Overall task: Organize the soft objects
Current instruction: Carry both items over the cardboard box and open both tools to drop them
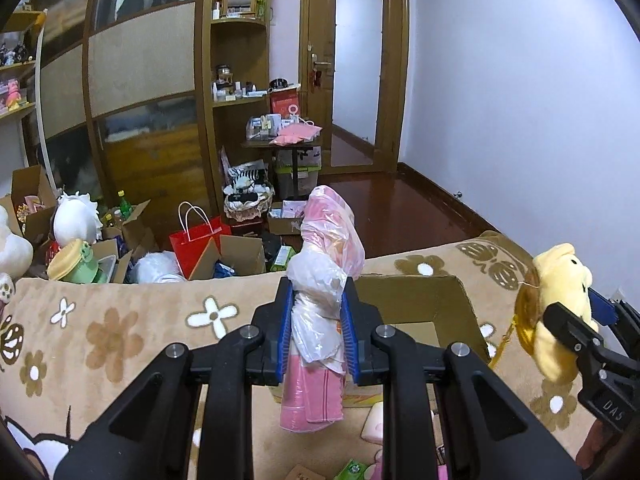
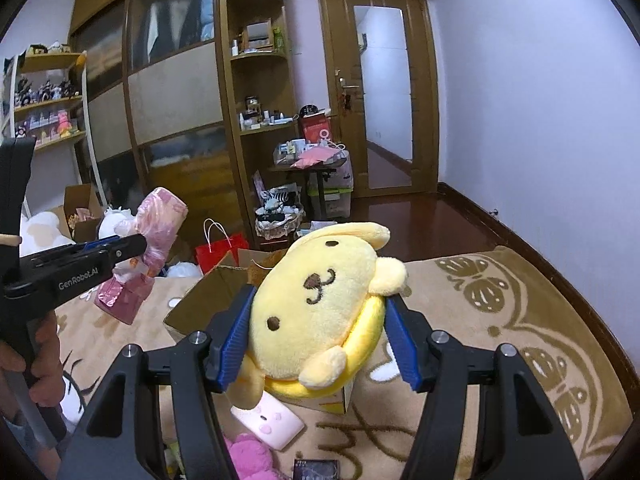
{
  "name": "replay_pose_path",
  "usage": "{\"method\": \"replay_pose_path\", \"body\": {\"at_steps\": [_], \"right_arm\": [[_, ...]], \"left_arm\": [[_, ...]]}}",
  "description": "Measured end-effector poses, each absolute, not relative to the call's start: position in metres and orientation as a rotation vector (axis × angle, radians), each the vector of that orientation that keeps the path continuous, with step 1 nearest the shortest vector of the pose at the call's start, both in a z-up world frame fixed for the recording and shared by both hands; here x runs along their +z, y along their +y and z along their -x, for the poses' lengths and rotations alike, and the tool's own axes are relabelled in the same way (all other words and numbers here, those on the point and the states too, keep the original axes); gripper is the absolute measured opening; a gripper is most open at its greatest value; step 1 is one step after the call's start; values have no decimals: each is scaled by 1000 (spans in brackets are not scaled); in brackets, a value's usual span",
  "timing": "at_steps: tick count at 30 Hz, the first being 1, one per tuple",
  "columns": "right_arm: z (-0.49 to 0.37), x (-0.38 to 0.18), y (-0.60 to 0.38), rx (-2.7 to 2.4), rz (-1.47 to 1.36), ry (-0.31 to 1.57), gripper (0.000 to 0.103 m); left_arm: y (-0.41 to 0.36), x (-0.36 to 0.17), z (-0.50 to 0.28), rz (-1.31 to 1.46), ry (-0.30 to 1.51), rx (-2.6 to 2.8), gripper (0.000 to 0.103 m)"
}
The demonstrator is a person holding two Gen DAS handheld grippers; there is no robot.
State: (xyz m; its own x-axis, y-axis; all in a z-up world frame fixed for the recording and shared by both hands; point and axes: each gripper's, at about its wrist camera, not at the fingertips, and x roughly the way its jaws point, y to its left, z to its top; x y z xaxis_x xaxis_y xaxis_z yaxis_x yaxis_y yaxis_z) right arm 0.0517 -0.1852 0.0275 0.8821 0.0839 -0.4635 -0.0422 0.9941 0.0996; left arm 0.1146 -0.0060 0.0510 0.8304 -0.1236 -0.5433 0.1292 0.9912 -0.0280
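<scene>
Two grippers (image 1: 317, 320) (image 2: 320, 340) — one yellow plush (image 2: 320, 312), one bagged pink towel (image 1: 320, 280), one open cardboard box (image 1: 424, 300), perhaps two small pink plushies (image 2: 248, 456) — partly hidden.

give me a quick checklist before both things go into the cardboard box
1. Left gripper shut on the pink towel in a plastic bag: ok, pads clamp its middle.
2. Right gripper shut on the yellow plush dog: ok, pads squeeze both sides.
3. Cardboard box open at the top: ok, flaps stand up.
4. Room inside the box: cannot tell, only part of the inside shows.
5. Both things lifted clear of the flowered blanket: ok.
6. Towel secure in its bag: cannot tell, the loose pink end hangs below the pads.
</scene>
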Motion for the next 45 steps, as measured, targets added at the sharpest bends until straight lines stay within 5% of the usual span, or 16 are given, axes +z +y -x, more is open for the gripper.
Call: {"method": "replay_pose_path", "body": {"at_steps": [30,45], "right_arm": [[-116,-29,-180,123,-75,633,68],[-120,-48,-170,146,-52,701,74]], "left_arm": [[-28,-34,-174,-74,774,-159,22],[-20,-47,-182,-64,839,-140,33]]}}
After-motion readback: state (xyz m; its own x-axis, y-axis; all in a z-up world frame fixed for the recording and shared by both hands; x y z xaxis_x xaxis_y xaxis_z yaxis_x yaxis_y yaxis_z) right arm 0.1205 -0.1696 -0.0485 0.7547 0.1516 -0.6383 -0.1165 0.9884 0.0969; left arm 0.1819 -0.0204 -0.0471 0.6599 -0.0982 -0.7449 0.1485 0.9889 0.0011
